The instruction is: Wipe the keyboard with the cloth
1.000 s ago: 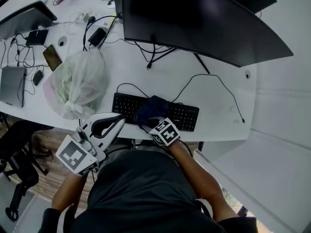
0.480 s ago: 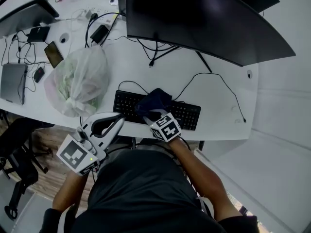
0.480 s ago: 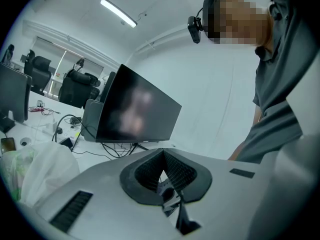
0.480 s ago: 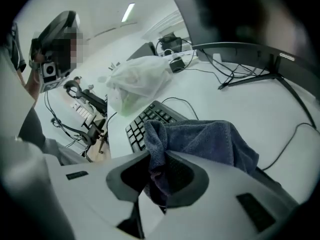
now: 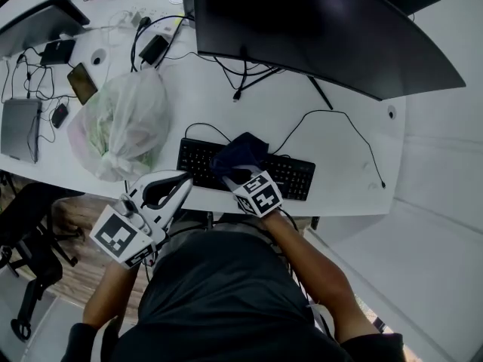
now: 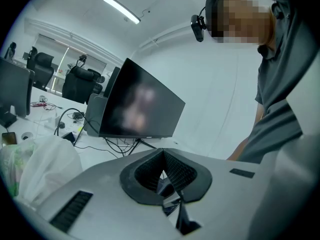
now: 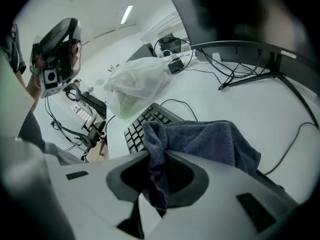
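A: Count wanted for the desk [image 5: 343, 153].

B: One black keyboard [image 5: 290, 178] is noted, set near the front edge. One dark blue cloth [image 5: 241, 151] is counted, draped over the keyboard's middle keys. One wide curved monitor [image 5: 317, 29] is seen behind it, one knotted plastic bag [image 5: 121, 130] to the keyboard's left, and one phone [image 5: 81, 84] further left. Two grippers are logged.

A: State of each claw?

B: The right gripper [image 5: 235, 173] is clamped on the cloth. A fold is seen pinched between the jaws in its own view, and the rest is spread over the keys beyond. The left gripper [image 5: 187, 181] is held off the desk's front edge, beside the keyboard's left end. Its jaws are seen closed tip to tip, and nothing is held between them.

A: Changes against the earlier frame?

B: The cloth is now found pushed slightly further across the keyboard, towards the monitor, so that its far fold is carried just past the keyboard's back edge. The right gripper's marker cube is set closer to the keys. The grip on the cloth is unchanged. The left gripper is found in nearly the same spot, and the counts are unchanged
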Tool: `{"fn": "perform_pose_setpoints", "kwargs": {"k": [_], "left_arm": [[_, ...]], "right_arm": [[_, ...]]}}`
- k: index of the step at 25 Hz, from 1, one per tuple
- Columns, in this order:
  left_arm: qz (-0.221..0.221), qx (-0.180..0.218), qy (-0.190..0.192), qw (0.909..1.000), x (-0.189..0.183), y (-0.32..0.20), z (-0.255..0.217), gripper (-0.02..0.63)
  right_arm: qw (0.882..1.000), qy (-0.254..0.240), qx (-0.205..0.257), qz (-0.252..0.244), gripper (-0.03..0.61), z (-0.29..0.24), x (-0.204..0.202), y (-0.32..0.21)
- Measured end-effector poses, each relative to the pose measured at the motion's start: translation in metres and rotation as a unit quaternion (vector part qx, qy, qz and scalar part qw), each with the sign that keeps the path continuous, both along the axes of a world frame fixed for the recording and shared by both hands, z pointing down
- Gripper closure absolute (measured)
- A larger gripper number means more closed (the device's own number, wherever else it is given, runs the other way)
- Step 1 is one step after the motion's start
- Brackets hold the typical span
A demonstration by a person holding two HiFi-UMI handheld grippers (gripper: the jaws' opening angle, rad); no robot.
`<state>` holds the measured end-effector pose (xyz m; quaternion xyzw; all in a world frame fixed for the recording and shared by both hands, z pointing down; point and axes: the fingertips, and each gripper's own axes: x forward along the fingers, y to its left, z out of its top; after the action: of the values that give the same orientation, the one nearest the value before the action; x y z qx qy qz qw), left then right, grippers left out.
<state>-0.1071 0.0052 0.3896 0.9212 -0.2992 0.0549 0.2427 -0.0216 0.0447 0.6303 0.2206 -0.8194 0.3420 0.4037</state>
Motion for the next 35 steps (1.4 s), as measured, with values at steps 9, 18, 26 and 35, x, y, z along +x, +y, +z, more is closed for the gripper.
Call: {"fn": "perform_pose_setpoints", "kwargs": {"k": [9,18,26,35], "left_arm": [[-0.018,-0.007,-0.001,0.9998,-0.007,-0.019,0.005,0.609],[-0.047,-0.029,-0.008,0.9984,-0.014,-0.014,0.024,0.609],[-0.066,-0.068,-0.019,0.9953,-0.017,0.001,0.057,0.609],[-0.088,-0.095,-0.031,0.991,-0.038,0.01,0.086,0.609]], "right_arm": [[1.0,0.0,0.022,-0.02,0.506,-0.007,-0.012,-0.032],[0.997,-0.021,-0.008,-0.077,0.506,0.0,-0.03,0.004],[0.999,-0.021,0.048,-0.002,0.506,-0.007,-0.015,-0.037],[0.997,-0.03,0.067,-0.013,0.506,-0.008,-0.036,-0.064]]}}
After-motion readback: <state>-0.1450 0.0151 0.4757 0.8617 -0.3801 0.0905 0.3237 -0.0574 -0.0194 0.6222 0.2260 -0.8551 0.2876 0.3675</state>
